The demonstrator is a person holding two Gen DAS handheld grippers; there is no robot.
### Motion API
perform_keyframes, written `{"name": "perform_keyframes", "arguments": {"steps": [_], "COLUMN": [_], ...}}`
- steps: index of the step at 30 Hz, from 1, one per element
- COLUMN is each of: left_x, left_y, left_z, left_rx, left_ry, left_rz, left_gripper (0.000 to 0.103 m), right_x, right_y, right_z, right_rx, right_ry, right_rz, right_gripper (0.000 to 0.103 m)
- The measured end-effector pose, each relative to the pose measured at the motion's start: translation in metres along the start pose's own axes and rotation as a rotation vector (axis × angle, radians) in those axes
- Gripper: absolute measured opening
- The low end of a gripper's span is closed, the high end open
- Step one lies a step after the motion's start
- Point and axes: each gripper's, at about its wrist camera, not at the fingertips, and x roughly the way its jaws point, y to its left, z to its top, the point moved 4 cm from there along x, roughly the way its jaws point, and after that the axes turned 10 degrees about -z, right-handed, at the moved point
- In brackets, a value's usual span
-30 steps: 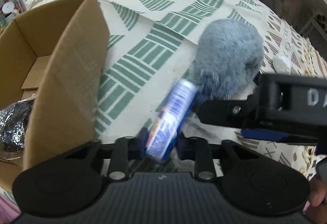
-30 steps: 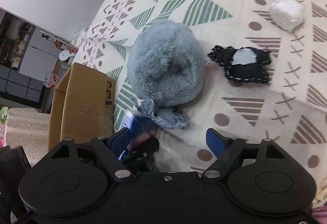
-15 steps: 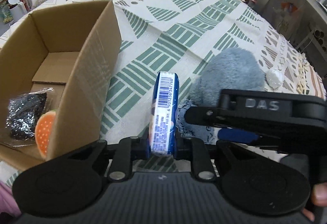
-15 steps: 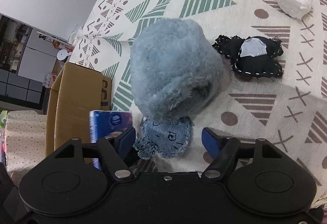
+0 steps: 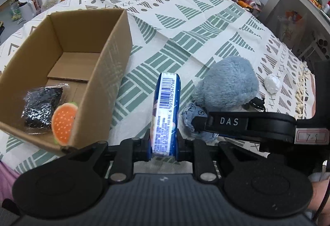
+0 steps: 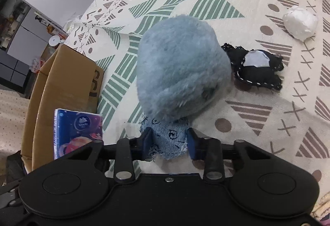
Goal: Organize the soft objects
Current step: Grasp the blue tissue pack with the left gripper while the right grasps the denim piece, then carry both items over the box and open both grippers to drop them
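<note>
While the left gripper pinches a blue tissue pack upright by its lower end, clear of the patterned tablecloth, the cardboard box sits just to its left, probably the pack's destination. That box already holds a burger-shaped toy and a dark sparkly packet, which only the left view reveals. The right gripper has its jaws narrowed around a denim patch pouch, though whether they press it firmly I cannot tell. Only the right view shows the pouch tucked under the blue plush toy, with a black stitched pouch and white wad beyond on the bench.
</note>
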Motion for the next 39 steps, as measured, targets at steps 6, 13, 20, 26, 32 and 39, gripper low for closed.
{"name": "perform_keyframes", "arguments": {"steps": [6, 13, 20, 26, 32, 39], "left_x": [-0.021, -0.046, -0.070, -0.089, -0.105, -0.117], "left_y": [-0.003, -0.005, 0.000, 0.008, 0.024, 0.048], "left_z": [0.001, 0.002, 0.006, 0.015, 0.027, 0.043], "left_rx": [0.009, 0.021, 0.015, 0.016, 0.001, -0.033], "left_ry": [-0.032, -0.073, -0.114, -0.151, -0.186, -0.221], "left_rz": [-0.003, -0.009, -0.013, -0.015, -0.014, -0.003], "left_gripper": [0.019, 0.019, 0.019, 0.019, 0.019, 0.019], "right_x": [-0.015, -0.040, -0.068, -0.094, -0.110, -0.120], "right_y": [0.000, 0.002, 0.008, 0.015, 0.033, 0.065], "right_z": [-0.009, -0.012, -0.014, -0.006, 0.005, 0.009], "right_rx": [0.005, 0.011, -0.016, -0.047, -0.077, -0.126], "right_ry": [0.000, -0.047, -0.105, -0.172, -0.231, -0.247], "right_rz": [0.047, 0.102, 0.130, 0.122, 0.143, 0.179], "right_gripper": [0.029, 0.029, 0.029, 0.029, 0.030, 0.030]}}
